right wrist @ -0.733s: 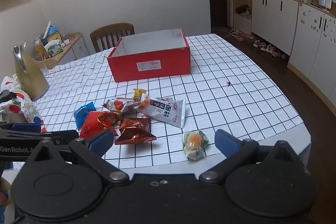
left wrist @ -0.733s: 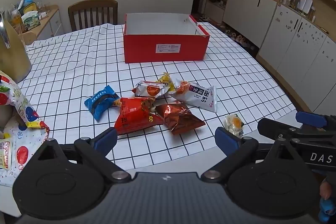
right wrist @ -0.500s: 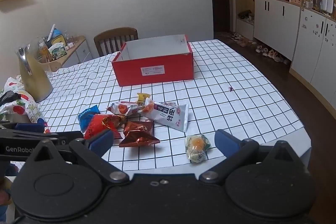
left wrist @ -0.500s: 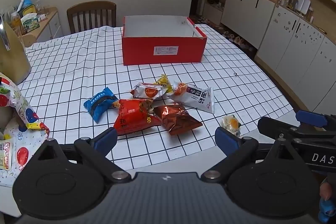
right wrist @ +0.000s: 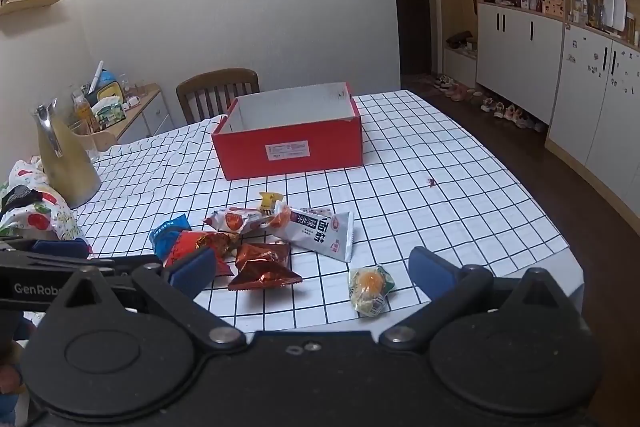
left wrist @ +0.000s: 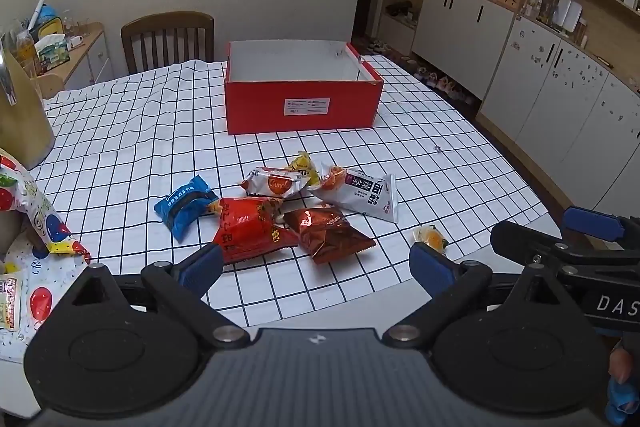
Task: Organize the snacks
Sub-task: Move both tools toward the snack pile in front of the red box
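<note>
Left wrist view. Left gripper (left wrist: 316, 269) held low at the near table edge, fingers spread wide, nothing between them. Table covered by a black-grid white tablecloth (left wrist: 120, 131). Open red cardboard box (left wrist: 301, 107) stands at the far middle, white inside, no snacks visible in it. Snack cluster lies between box and gripper: blue packet (left wrist: 185, 206) at left, red packet (left wrist: 250, 229) touching it, copper-brown foil packet (left wrist: 328, 234) beside the red one, white round-logo packet (left wrist: 276, 182) behind, small yellow packet (left wrist: 303, 165) tucked behind that, long white pouch (left wrist: 362, 191) at right. Small clear packet with orange centre (left wrist: 431, 238) sits apart, just beside the right fingertip. Right gripper (left wrist: 568, 247) enters from the right edge, side-on; I cannot tell its finger state from here. Balloon-print bag (left wrist: 32, 211) at left edge, wooden chair (left wrist: 168, 39) behind the table.

Right wrist view. Right gripper (right wrist: 312, 269) also low at the near edge, fingers released and wide, holding nothing. Clear orange-centre packet (right wrist: 370, 289) lies nearest, between the fingertips' line and the cluster. Left finger (right wrist: 192, 267) partly covers the red packet (right wrist: 188, 245). Red box (right wrist: 288, 143) beyond. Gold pitcher (right wrist: 66, 167) stands at left; white cabinets (right wrist: 520, 55) line the right wall.
</note>
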`<state>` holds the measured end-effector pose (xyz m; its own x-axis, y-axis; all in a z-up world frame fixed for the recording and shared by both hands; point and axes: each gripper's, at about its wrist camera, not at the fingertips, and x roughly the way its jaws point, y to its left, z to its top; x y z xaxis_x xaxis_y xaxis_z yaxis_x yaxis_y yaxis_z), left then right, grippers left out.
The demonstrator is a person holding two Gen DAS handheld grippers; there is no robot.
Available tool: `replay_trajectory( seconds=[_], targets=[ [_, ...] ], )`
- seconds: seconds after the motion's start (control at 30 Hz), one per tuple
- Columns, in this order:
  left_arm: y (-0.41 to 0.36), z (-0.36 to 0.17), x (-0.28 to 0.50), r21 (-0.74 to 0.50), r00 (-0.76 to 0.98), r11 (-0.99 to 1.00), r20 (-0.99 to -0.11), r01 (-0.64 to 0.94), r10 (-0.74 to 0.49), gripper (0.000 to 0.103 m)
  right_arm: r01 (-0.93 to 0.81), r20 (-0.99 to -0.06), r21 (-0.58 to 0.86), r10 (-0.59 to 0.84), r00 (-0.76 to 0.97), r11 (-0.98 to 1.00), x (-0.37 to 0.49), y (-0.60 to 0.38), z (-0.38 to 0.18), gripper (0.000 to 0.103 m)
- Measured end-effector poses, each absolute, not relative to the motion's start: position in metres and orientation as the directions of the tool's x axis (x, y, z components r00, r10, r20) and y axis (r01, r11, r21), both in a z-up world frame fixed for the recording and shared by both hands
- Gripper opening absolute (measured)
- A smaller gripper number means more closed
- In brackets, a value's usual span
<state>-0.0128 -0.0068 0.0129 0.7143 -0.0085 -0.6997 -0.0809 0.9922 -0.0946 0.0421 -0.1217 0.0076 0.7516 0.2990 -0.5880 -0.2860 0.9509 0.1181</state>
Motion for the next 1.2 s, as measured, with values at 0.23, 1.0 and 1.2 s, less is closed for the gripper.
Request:
replay_trajectory(
  seconds=[0.23, 1.0, 1.2],
  targets=[
    [-0.006, 0.015, -0.015, -0.098, 0.722, 0.992, -0.692, -0.075, -0.014, 0.1, -0.297, -0.567, 0.1, 0.3, 0.768, 0.95, 0.038, -0.119, 0.013, 0.103],
    [-0.009, 0.021, -0.019, -0.088, 0.757, 0.995, -0.653, -0.046, -0.023, 0.1, -0.279, -0.537, 0.096, 0.286, 0.793, 0.955, 0.029, -0.12, 0.018, 0.103],
    [-0.008, 0.022, -0.023, -0.104, 0.775, 0.993, -0.632, -0.05, -0.027, 0.1, -0.285, -0.525, 0.093, 0.29, 0.8, 0.954, 0.027, -0.12, 0.021, 0.103]
  ],
)
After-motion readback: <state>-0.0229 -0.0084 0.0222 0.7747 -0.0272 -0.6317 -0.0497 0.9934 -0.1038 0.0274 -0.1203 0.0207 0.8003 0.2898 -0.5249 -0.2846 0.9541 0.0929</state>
